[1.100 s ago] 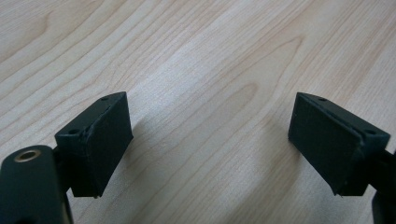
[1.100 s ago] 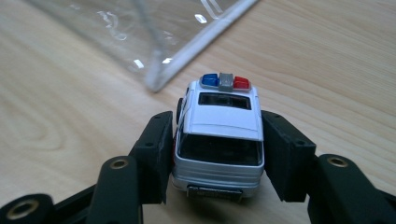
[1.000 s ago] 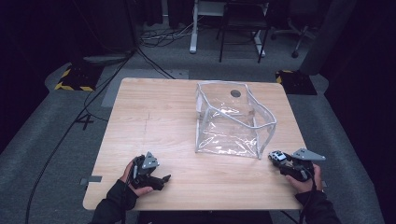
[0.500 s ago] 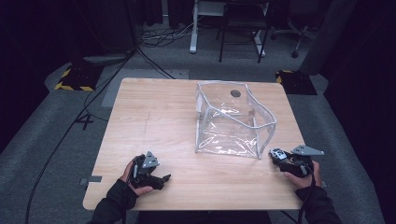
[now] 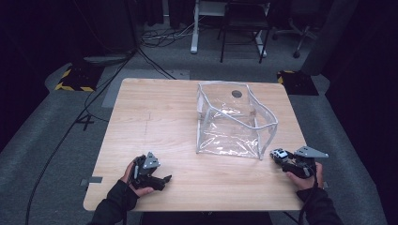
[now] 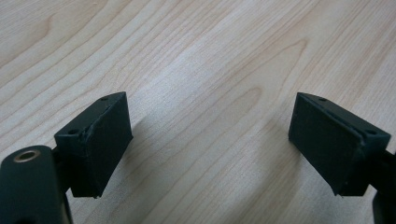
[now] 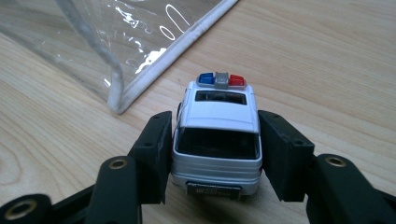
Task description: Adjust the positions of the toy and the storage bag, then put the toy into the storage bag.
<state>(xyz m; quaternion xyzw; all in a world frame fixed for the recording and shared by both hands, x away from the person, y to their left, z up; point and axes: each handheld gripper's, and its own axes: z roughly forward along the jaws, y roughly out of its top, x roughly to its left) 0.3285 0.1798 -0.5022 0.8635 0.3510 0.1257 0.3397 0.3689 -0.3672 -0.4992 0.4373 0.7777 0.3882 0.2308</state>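
Left claw [image 5: 165,178]: mine, resting low on the bench [image 5: 159,122] at its near left edge, jaws spread wide with bare wood between them in the left claw view. I judge it parked there so it can later steady the bag.
Bag [image 5: 233,123]: clear plastic with white piping, standing open-topped mid-bench, well apart from the left claw. I read it as where the car goes.
Car [image 7: 218,128]: small white police toy with blue and red roof lights, just beside the bag's near right corner, nose towards it.
Right claw [image 7: 214,156]: clamped on the car's flanks, one pad on each side, from the rear. I hold it that way so the car stays level for a lift over the rim.
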